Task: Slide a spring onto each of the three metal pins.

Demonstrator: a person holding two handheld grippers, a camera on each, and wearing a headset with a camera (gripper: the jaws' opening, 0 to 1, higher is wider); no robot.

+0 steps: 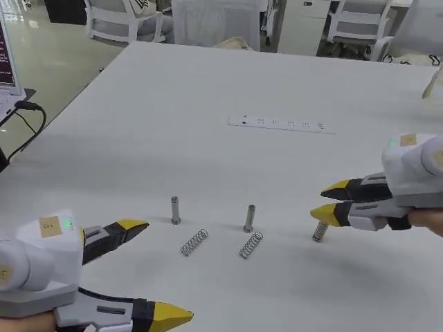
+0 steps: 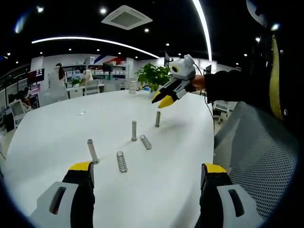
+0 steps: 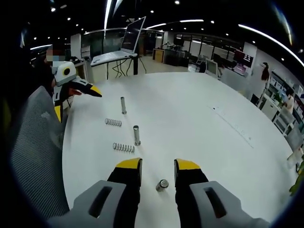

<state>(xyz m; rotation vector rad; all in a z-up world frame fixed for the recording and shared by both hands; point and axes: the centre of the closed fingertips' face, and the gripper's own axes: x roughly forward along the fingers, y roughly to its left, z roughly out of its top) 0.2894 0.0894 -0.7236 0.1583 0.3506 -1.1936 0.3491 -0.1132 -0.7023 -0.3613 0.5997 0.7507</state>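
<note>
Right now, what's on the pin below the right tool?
A spring sits around that pin, its coils covering the shaft; the pin's top shows below the open right tool.

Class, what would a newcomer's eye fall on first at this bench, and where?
The yellow-tipped right gripper, open, hovers just above the rightmost pin, which already wears a spring. Mid-table, the left pin and middle pin stand bare, with the left spring and right spring lying loose beside them.

Bare table (image 1: 138, 117) lies free all around the three upright pins, with wide gaps between them. A left spring (image 1: 194, 242) and a right spring (image 1: 251, 245) lie just before the left pin (image 1: 175, 210) and middle pin (image 1: 249, 218) (near side only). The right gripper (image 1: 320, 200) hangs over the third pin (image 1: 320, 232).
</note>
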